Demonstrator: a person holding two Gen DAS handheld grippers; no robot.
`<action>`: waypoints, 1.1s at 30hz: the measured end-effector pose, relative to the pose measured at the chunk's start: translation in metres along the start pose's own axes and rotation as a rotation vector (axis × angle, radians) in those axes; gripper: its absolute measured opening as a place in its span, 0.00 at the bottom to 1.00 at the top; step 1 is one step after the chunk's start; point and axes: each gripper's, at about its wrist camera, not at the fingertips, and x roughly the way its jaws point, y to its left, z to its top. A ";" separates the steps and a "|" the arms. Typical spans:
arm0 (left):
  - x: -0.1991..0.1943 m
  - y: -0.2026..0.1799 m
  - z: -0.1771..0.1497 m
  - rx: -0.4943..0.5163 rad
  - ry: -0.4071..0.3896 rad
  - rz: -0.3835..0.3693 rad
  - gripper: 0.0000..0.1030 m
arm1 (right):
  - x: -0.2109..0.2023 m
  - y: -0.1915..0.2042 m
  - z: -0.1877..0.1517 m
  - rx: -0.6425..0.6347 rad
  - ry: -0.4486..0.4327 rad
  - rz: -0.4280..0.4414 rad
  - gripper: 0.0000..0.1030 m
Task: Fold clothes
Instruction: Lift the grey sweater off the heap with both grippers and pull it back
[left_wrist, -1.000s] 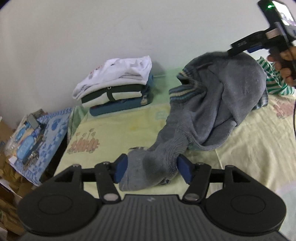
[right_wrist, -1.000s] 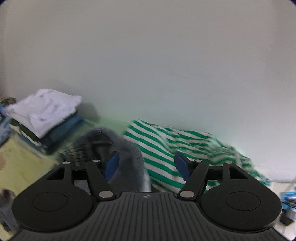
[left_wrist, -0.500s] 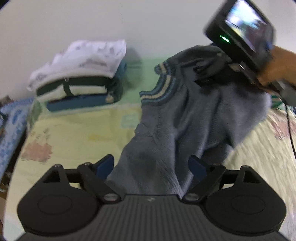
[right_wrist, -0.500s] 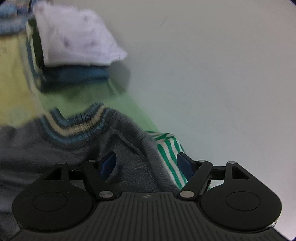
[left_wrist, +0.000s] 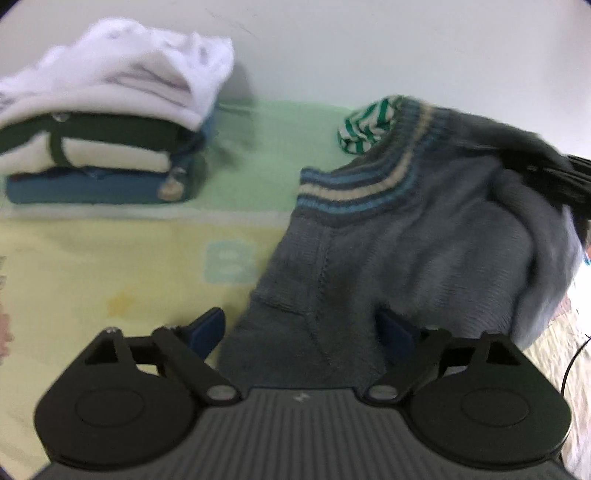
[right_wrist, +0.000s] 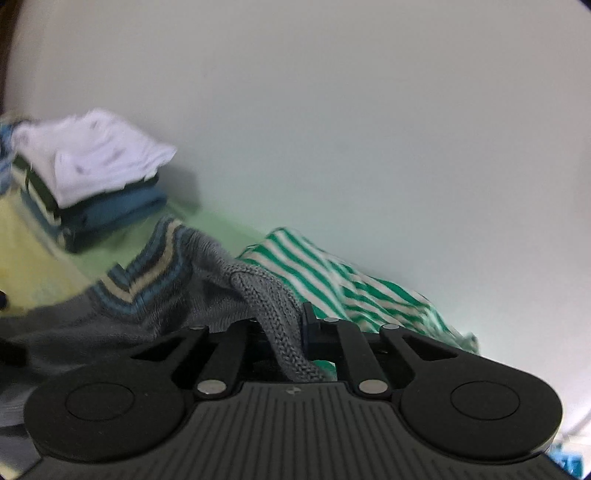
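Now the right gripper (right_wrist: 282, 325) is clamped on a fold of the grey knitted sweater with blue and cream collar stripes (left_wrist: 424, 236). The left gripper (left_wrist: 301, 330) stands apart around the sweater's lower part, above the yellow and green patterned bed sheet (left_wrist: 110, 258). A green-and-white striped garment (right_wrist: 340, 280) lies behind, near the sheet's far edge.

Sweater (left_wrist: 424, 236): on bedsheet (left_wrist: 110, 266). Folded stack (left_wrist: 107, 136): left of sweater, against wall. Striped garment (right_wrist: 351, 284): behind sweater, right.
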 end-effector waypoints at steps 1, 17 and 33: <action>0.002 -0.002 0.001 0.001 0.005 -0.018 0.96 | -0.009 -0.005 -0.004 0.014 -0.005 -0.003 0.06; 0.011 -0.009 0.001 0.027 0.076 -0.163 0.85 | -0.060 -0.013 -0.051 -0.093 0.049 -0.128 0.54; 0.035 -0.041 0.019 0.099 0.065 -0.107 0.61 | 0.010 0.018 -0.021 -0.209 0.138 -0.087 0.54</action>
